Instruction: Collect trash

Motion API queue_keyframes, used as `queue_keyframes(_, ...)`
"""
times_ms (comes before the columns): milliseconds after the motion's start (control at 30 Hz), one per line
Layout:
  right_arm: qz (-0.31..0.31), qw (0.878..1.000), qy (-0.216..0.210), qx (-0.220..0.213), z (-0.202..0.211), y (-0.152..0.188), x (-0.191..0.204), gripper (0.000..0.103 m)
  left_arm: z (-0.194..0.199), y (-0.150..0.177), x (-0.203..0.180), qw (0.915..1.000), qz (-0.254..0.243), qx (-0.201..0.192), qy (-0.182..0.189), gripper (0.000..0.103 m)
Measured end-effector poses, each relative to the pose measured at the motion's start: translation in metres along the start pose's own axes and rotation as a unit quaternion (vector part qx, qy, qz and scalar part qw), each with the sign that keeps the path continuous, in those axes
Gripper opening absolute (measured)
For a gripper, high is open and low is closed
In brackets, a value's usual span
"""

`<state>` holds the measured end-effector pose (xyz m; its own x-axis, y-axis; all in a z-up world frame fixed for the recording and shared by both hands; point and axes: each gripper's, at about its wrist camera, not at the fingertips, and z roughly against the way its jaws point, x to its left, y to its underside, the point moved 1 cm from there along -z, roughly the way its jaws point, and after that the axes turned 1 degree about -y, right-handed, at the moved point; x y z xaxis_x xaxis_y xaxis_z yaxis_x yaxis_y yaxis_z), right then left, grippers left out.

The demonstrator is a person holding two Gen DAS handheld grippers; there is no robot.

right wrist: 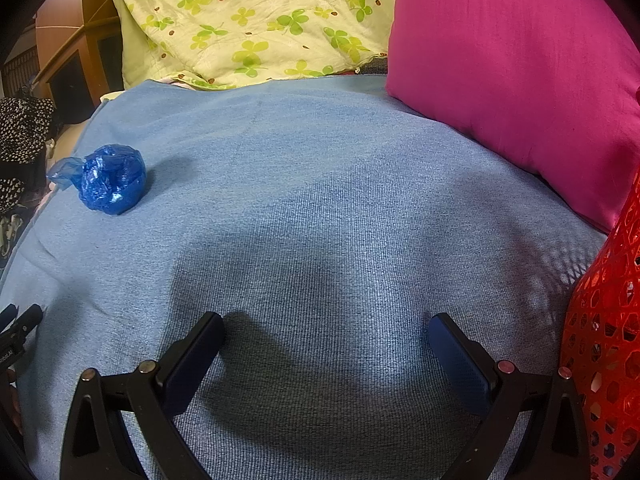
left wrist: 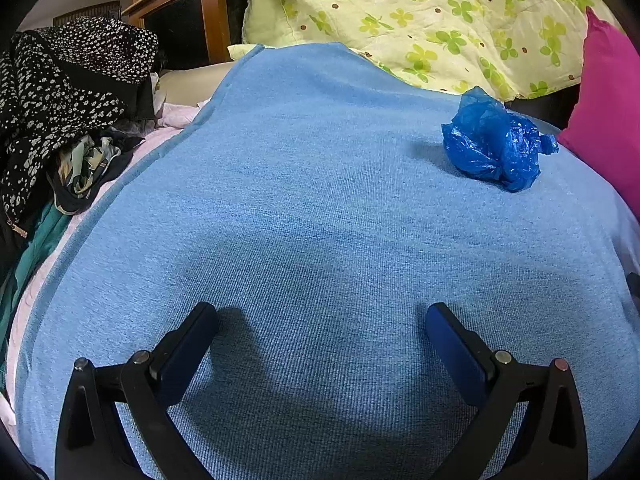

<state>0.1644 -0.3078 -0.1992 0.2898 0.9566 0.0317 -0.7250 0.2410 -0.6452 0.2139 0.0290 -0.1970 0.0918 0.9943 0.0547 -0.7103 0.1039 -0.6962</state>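
Observation:
A crumpled blue plastic bag (left wrist: 496,142) lies on a light blue blanket (left wrist: 304,200) on the bed, far right in the left wrist view. It also shows in the right wrist view (right wrist: 110,178), at the far left. My left gripper (left wrist: 322,320) is open and empty, low over the blanket, well short of the bag and to its left. My right gripper (right wrist: 326,330) is open and empty over the blanket (right wrist: 320,184), with the bag far to its left. A red mesh basket (right wrist: 608,320) stands at the right edge, beside my right gripper.
A pink pillow (right wrist: 516,52) lies at the back right on the blanket. A yellow-green clover-print quilt (left wrist: 420,16) is bunched at the back. A pile of dark spotted clothes (left wrist: 60,92) sits at the left. A wooden cabinet (left wrist: 192,12) stands behind.

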Motion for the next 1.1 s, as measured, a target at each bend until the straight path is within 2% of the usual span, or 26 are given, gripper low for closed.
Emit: queue_keyframes(1100, 0.001, 1.000, -0.001, 0.000, -0.0007, -0.0004, -0.0003, 0.103, -0.0027, 0.0001, -0.0001, 1.0000, -0.004, 0.000, -0.006, 0.103)
